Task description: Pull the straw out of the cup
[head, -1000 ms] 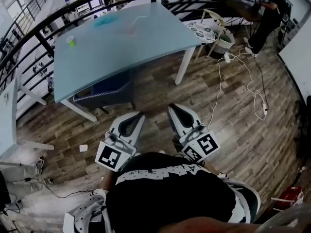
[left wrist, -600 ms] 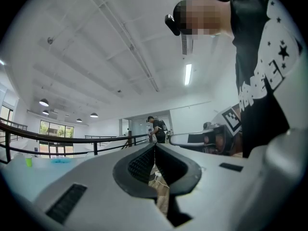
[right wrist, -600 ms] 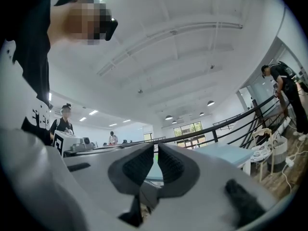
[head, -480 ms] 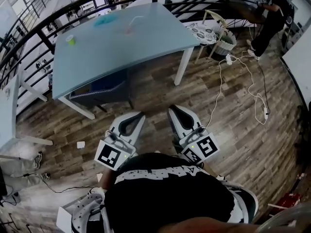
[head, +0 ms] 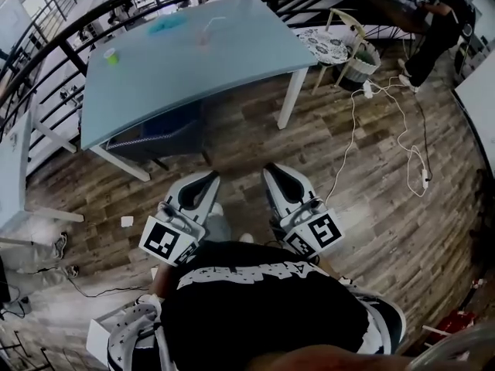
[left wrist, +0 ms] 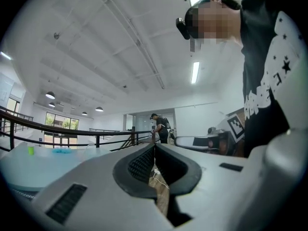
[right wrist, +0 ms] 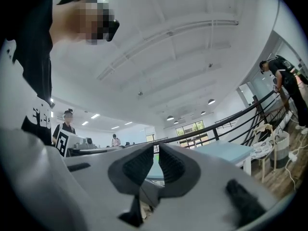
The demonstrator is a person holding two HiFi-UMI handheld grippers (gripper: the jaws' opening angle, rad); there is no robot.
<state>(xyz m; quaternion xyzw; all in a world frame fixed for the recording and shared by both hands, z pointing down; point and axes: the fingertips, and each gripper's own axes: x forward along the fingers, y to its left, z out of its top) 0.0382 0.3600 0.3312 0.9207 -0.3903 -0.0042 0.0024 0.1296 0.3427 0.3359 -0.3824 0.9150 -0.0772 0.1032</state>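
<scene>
A clear cup with a white straw stands far off on the light blue table, near its back edge. Both grippers are held close to my body over the wooden floor, well short of the table. My left gripper has its jaws closed together with nothing in them, as the left gripper view also shows. My right gripper is likewise shut and empty, its tips nearly touching in the right gripper view. A small green cup and a blue object also sit on the table.
A dark blue chair is tucked under the table's near side. A white cable runs across the floor at the right, by a wicker basket. A black railing curves behind the table. A person stands at the far right.
The view has shifted a little, so the table sits slightly higher in the head view. Both grippers stay shut near my body and have drifted a bit to the left.
</scene>
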